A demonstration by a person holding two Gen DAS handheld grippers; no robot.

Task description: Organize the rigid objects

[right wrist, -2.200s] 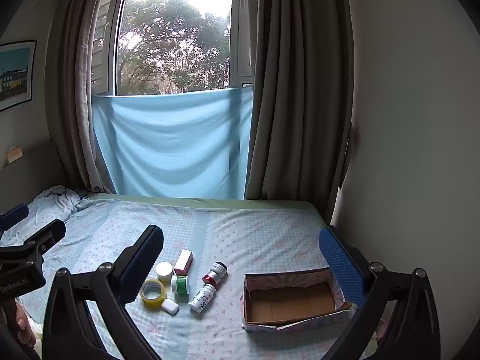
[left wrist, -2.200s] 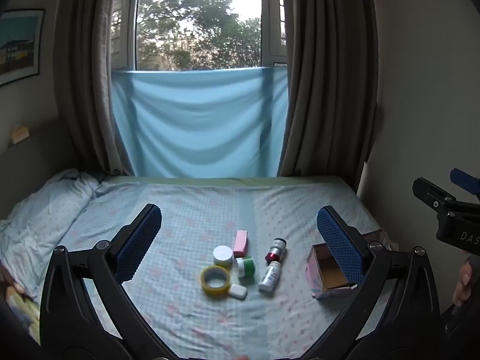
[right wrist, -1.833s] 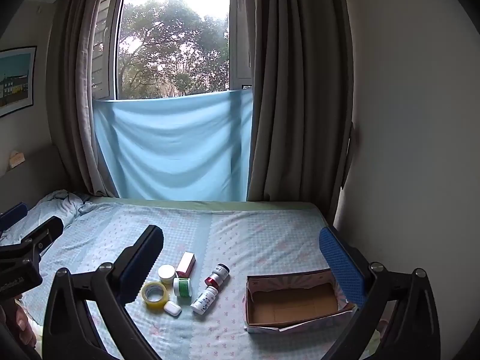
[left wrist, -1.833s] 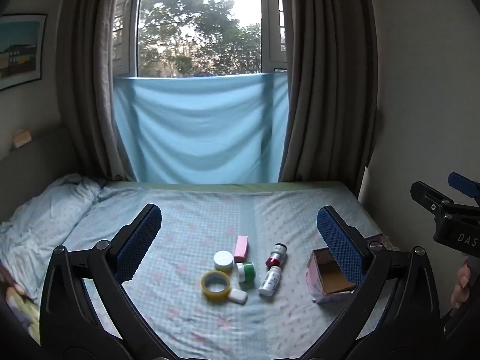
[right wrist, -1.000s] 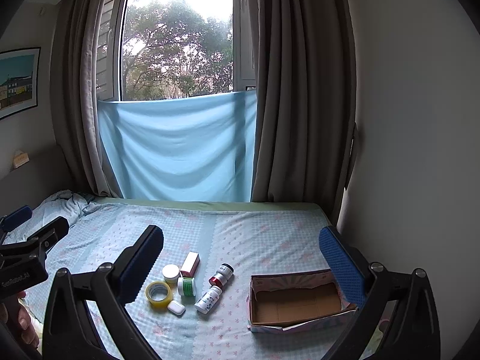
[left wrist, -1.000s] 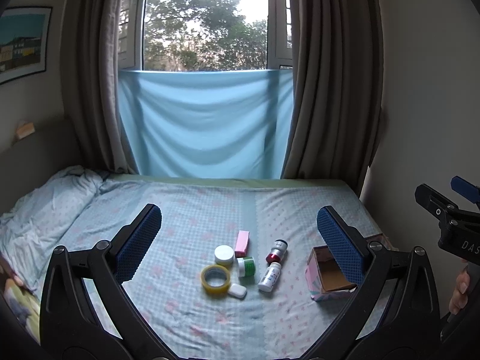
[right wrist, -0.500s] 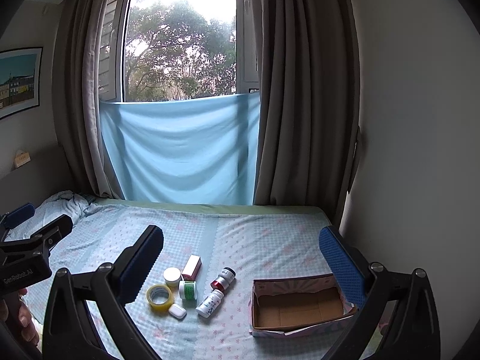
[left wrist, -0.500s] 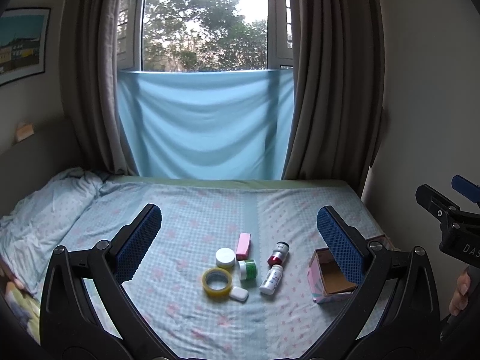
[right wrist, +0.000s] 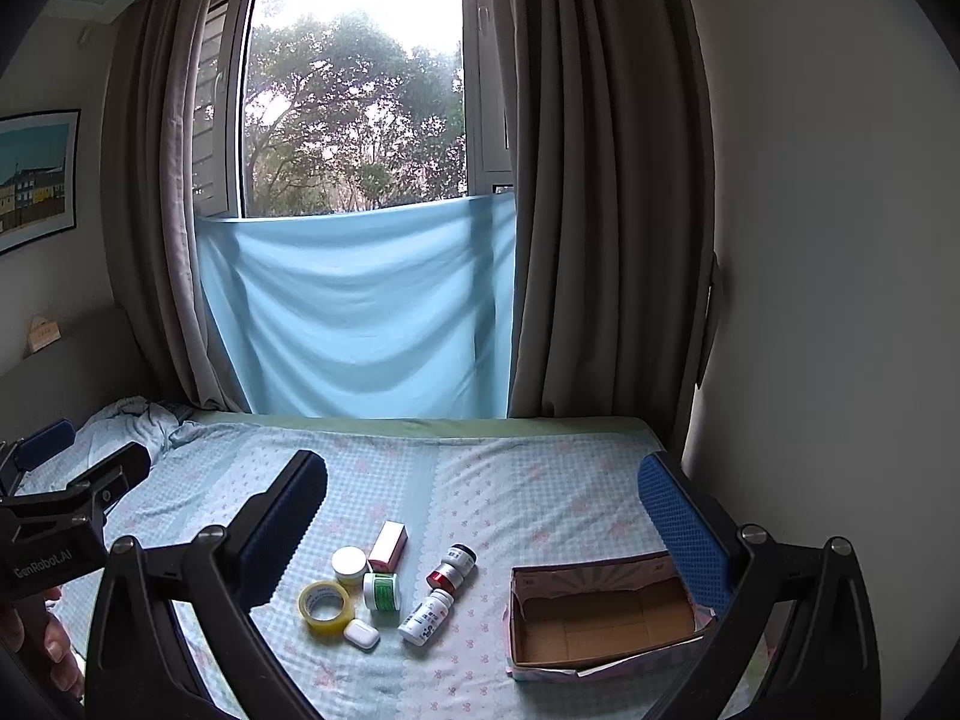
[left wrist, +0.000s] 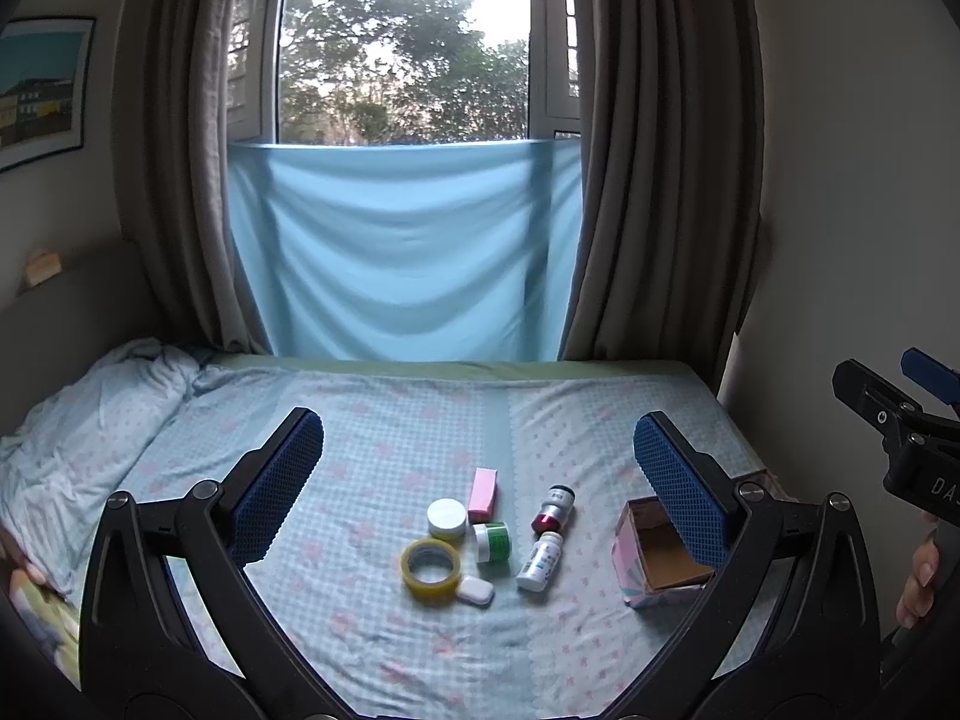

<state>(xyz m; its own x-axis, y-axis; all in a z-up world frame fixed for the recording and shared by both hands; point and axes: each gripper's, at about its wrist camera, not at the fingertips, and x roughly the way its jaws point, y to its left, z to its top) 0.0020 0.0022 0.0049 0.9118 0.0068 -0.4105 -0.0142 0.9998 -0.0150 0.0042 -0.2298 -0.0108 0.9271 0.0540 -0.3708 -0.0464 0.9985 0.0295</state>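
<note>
Small rigid items lie clustered on the bed: a yellow tape roll (left wrist: 431, 569) (right wrist: 325, 606), a white case (left wrist: 476, 590) (right wrist: 361, 634), a white-lidded jar (left wrist: 447, 519) (right wrist: 350, 565), a green-labelled jar (left wrist: 492, 542) (right wrist: 381, 591), a pink box (left wrist: 483, 486) (right wrist: 388, 546), a red-banded bottle (left wrist: 553, 509) (right wrist: 452, 567) and a white bottle (left wrist: 539, 561) (right wrist: 426, 616). An open empty cardboard box (left wrist: 660, 555) (right wrist: 600, 618) sits to their right. My left gripper (left wrist: 477, 468) and right gripper (right wrist: 480, 510) are both open and empty, held above the bed, short of the items.
The bed (right wrist: 510, 480) has a pale checked sheet and a rumpled blanket (left wrist: 78, 432) at the left. A window with curtains and blue cloth (left wrist: 402, 252) is behind. A wall (right wrist: 840, 300) stands close on the right.
Both views have shifted slightly; the items and box sit a little lower and nearer in the right wrist view. Both grippers stay open. Nothing on the bed has moved.
</note>
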